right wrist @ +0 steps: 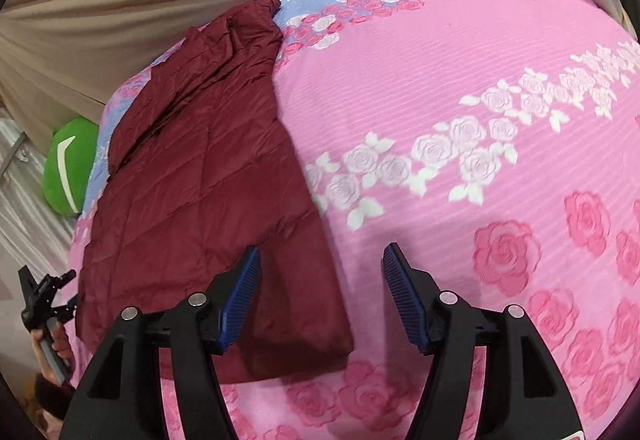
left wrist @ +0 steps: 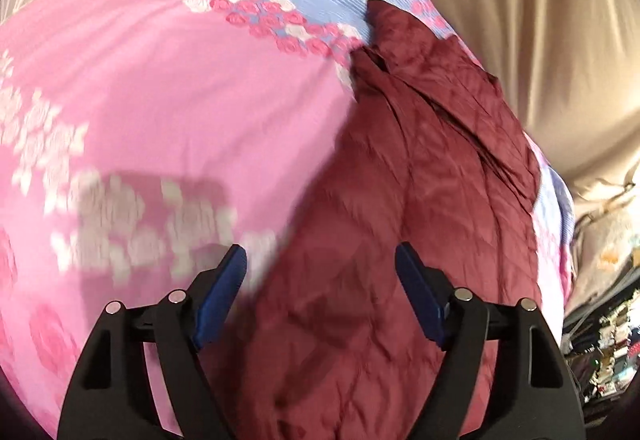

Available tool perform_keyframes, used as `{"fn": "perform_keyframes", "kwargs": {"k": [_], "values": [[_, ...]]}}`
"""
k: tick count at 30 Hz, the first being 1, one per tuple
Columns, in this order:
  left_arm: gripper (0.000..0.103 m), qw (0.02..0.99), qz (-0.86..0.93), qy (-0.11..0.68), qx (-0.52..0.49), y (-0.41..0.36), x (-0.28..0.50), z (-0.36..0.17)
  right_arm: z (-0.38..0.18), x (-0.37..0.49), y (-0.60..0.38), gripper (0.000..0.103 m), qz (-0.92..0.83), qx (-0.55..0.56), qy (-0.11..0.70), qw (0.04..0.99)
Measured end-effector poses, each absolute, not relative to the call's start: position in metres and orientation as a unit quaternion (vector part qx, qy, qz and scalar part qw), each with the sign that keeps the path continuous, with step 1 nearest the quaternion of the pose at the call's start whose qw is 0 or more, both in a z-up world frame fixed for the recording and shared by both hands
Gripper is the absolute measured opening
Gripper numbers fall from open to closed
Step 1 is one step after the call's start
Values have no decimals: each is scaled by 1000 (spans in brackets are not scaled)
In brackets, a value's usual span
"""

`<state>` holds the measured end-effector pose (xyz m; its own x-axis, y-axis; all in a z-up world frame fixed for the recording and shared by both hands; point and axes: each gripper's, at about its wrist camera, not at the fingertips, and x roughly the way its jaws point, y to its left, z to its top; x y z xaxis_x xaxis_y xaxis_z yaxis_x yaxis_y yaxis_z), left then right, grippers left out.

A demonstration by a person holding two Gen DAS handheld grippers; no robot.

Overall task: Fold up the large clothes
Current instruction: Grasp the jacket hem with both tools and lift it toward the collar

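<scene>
The jacket (right wrist: 208, 175) lies folded into a long strip on the bedspread (right wrist: 440, 79), near its edge. Both the left gripper (left wrist: 320, 292) and the right gripper (right wrist: 322, 292) hover above it with jaws apart, holding nothing. For the next fold, I'd pinch both near corners squarely and lift evenly.

Maroon quilted garment (right wrist: 208, 175) flat on pink rose-print bedspread (right wrist: 460, 87); right tool (right wrist: 322, 260) spread wide, empty.
</scene>
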<state>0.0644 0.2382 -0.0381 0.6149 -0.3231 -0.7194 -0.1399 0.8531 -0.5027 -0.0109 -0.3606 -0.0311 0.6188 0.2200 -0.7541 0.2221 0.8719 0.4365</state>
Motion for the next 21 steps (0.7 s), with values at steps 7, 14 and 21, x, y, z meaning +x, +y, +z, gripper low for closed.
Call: {"fn": "perform_keyframes", "kwargs": {"k": [7, 14, 21], "values": [[69, 843, -98, 446, -284, 226, 43, -41, -34, -22, -340, 64, 34, 271, 419, 866], [17, 838, -107, 454, -284, 226, 36, -37, -31, -23, -331, 22, 49, 286, 401, 869], [1, 864, -119, 415, -258, 221, 12, -1, -2, -44, -332, 4, 65, 298, 337, 891]]}}
